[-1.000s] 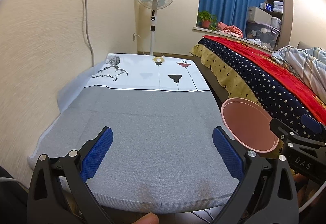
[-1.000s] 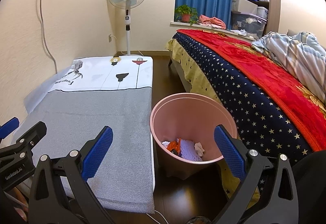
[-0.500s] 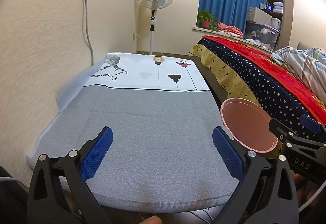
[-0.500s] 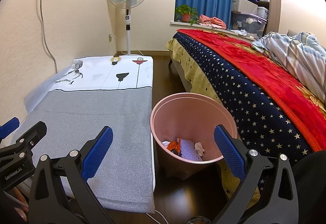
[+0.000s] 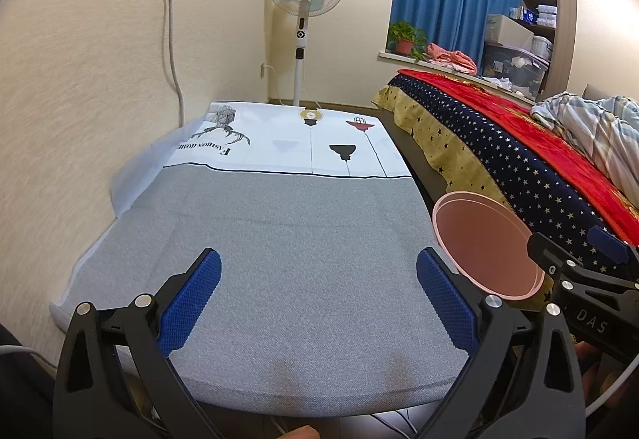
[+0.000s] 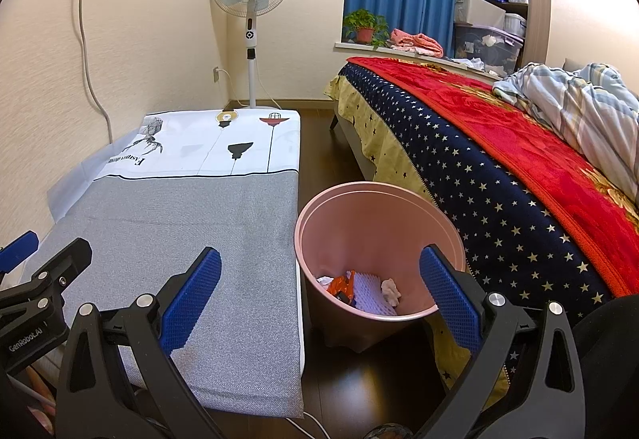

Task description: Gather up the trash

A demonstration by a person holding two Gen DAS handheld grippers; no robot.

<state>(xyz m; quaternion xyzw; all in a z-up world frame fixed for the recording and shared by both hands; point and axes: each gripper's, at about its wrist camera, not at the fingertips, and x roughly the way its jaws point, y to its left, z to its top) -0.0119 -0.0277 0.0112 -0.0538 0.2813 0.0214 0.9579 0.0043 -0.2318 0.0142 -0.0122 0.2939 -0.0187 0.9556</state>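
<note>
Only right view shows trash [image 6: 361, 289] inside pink bin [image 6: 379, 199], both tongs spread

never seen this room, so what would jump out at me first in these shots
The pink trash bin on the dark floor between the low grey-covered table and the bed, with an orange wrapper and white scraps at its bottom. Next, the red blanket over the starry bedspread on the right. Both the left gripper and right gripper are open and empty.

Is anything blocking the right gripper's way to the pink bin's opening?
Nothing visible does. The right gripper is open and empty, with the pink bin uncovered just ahead on the floor between the grey mat and the bed. Trash already lies inside.
</note>
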